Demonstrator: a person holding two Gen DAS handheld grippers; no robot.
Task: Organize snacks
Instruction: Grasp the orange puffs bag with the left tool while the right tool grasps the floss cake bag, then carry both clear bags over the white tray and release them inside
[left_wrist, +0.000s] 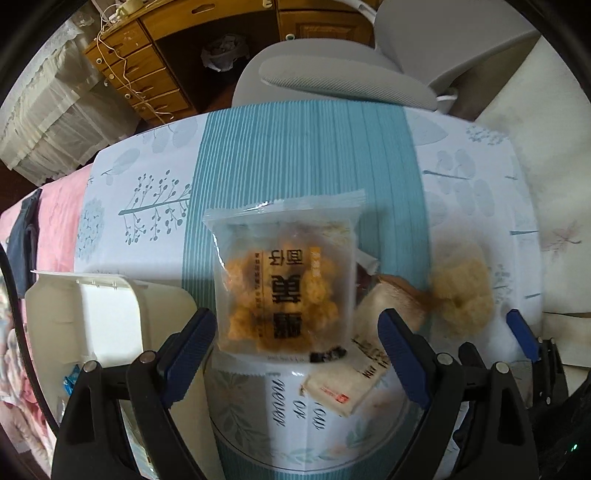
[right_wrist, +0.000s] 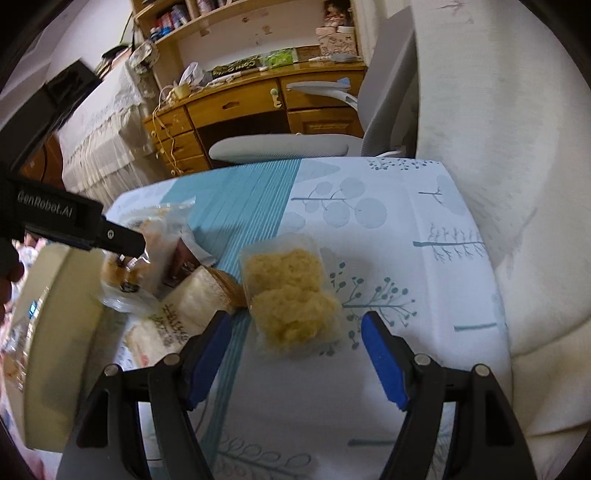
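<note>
Blurred tan packet (left_wrist: 373, 354) print unreadable, white bin (left_wrist: 88, 317) cut off | orange snack bag (left_wrist: 284, 280) on patterned tablecloth (left_wrist: 295, 155), pale snack packet (right_wrist: 291, 295) beside | left gripper (left_wrist: 295, 354), right gripper (right_wrist: 295, 354) both spread, empty | grey chair (left_wrist: 332, 77) behind

The flat cloth table cover (left_wrist: 258, 155) is white with grey-blue tree and leaf prints and a teal ribbed stripe. The clear plastic snack packet (left_wrist: 284, 280) shows orange pieces and black lettering. The pale yellow clear-wrapped snack pack (right_wrist: 291, 291) looks crinkly.
</note>
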